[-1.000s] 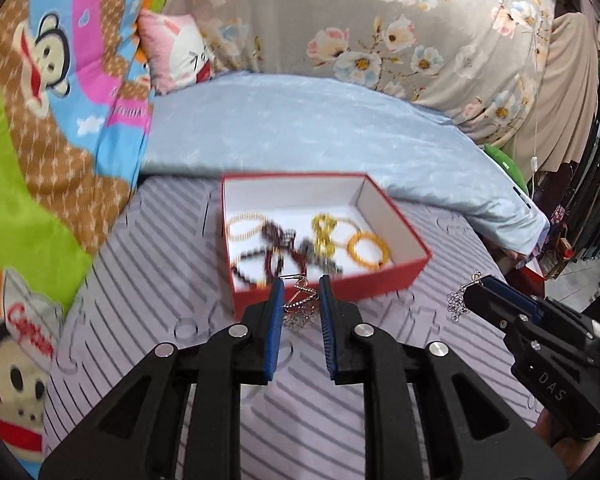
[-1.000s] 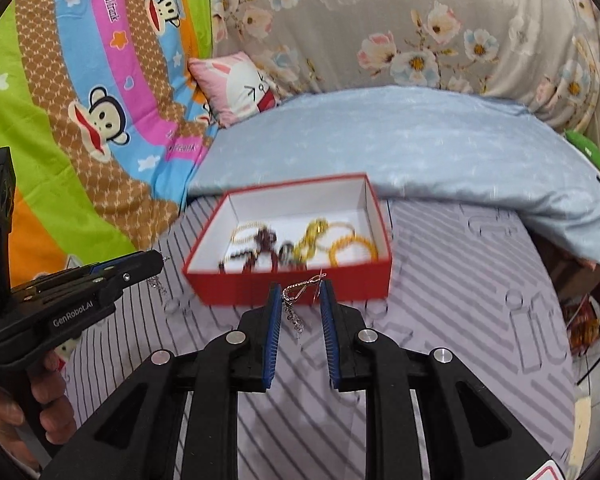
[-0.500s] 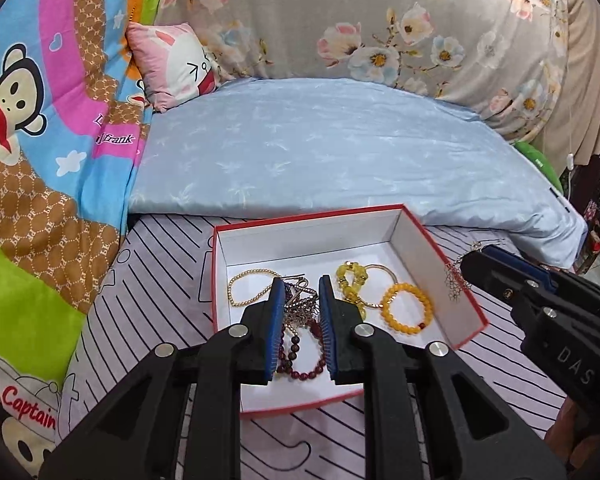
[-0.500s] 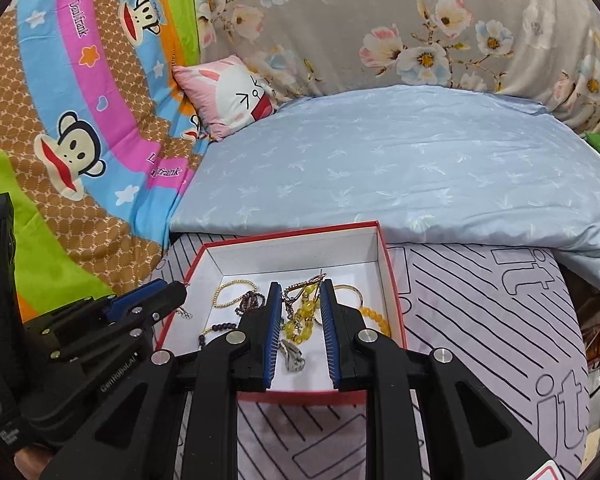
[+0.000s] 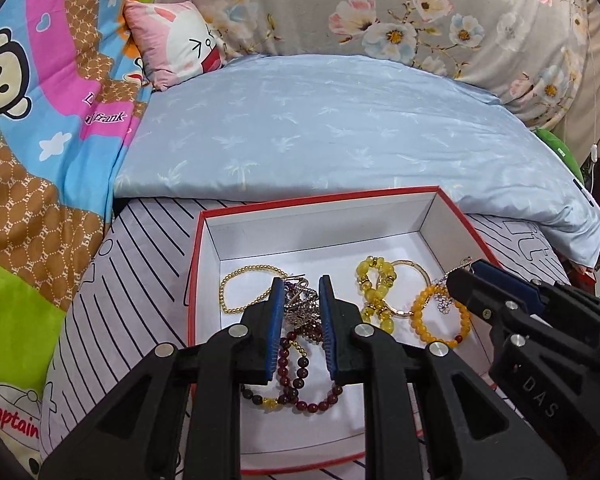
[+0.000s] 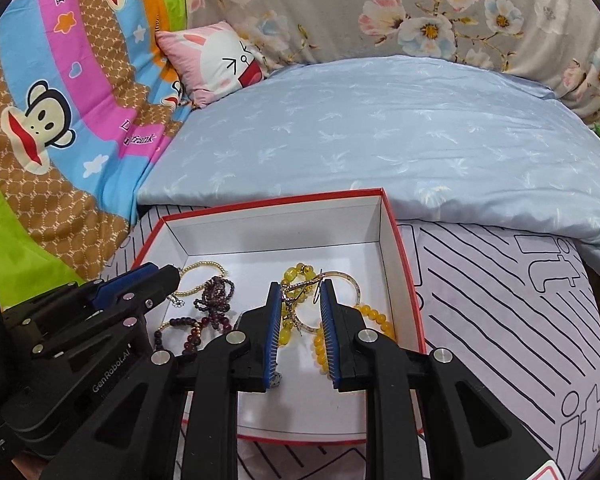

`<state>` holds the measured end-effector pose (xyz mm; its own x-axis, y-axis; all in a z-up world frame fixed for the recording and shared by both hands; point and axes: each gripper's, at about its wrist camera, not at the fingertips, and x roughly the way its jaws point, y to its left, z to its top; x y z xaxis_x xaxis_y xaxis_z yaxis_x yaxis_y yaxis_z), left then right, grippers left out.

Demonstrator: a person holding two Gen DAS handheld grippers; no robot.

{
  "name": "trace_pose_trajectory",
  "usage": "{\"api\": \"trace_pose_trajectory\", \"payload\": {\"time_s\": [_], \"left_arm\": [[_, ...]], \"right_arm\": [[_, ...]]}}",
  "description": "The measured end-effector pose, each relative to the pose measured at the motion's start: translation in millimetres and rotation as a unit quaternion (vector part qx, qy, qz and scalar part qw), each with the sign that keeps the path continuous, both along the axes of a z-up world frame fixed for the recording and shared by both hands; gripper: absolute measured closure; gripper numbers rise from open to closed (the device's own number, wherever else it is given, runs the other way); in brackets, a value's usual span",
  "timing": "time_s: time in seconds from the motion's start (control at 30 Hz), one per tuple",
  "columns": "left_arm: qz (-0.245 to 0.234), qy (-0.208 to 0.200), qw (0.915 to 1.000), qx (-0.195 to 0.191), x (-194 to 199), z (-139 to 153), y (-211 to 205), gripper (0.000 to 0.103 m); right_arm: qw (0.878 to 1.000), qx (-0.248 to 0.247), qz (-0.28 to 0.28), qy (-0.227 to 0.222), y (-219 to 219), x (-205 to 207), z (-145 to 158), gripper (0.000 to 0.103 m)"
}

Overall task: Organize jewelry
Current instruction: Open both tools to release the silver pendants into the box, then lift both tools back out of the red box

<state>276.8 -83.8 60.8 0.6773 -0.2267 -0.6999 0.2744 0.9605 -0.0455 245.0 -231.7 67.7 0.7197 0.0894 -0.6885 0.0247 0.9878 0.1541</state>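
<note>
Jewelry lies loose on the white floor of the red box (image 5: 452, 216): a thin gold bead bracelet (image 5: 240, 288) at the left, a dark red bead bracelet (image 5: 300, 376) toward the near wall, yellow bead bracelets (image 5: 374, 292) and an orange one (image 5: 440, 320) at the right. Both grippers hang over the box's near half, probably to drop what they carry inside. The left gripper (image 5: 300, 312) is clenched on a silvery chain (image 5: 298, 304), bunched between its blue pads; the right gripper (image 6: 300, 312) is clamped on a fine gold-coloured chain piece (image 6: 300, 286) whose tail dangles into the box. Holding each piece at the fingertips lets it hang clear of the tangle below.

Outside the box, the striped mat (image 6: 500, 300) shows the letters "it". The left gripper's body reads "GenRobot.AI", the right one's "DAS". The monkey blanket (image 5: 28, 120) beyond the box's left wall carries "Frank" and "Captain".
</note>
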Motion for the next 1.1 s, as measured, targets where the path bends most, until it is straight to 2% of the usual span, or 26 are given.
{"api": "trace_pose_trajectory", "payload": {"time_s": [0.17,0.23,0.27,0.33,0.4,0.87,1.0,1.1], "left_arm": [[0.001,-0.002,1.0000,0.008,3,-4,-3,0.084],[0.005,-0.009,0.9998,0.017,2,-4,-4,0.084],[0.007,-0.011,0.9997,0.020,2,-4,-5,0.082],[0.011,-0.014,0.9996,0.022,0,-3,-5,0.063],[0.018,-0.019,0.9994,0.024,-2,-1,-4,0.059],[0.018,-0.022,0.9992,0.027,-28,0,5,0.058],[0.023,-0.027,0.9989,0.029,-38,1,10,0.048],[0.022,-0.028,0.9989,0.031,-45,2,13,0.048]], "right_arm": [[1.000,-0.008,-0.004,0.003,2,4,-5,0.082],[1.000,-0.011,-0.005,0.002,4,4,-5,0.076],[1.000,-0.016,-0.008,0.000,5,2,-5,0.073],[1.000,-0.020,-0.012,-0.005,6,0,-4,0.063],[0.999,-0.026,-0.017,-0.012,7,-5,-1,0.061],[0.999,-0.033,-0.026,-0.017,9,-34,4,0.052],[0.999,-0.037,-0.025,-0.016,13,-42,3,0.051],[0.999,-0.042,-0.025,-0.015,15,-49,2,0.049]]}}
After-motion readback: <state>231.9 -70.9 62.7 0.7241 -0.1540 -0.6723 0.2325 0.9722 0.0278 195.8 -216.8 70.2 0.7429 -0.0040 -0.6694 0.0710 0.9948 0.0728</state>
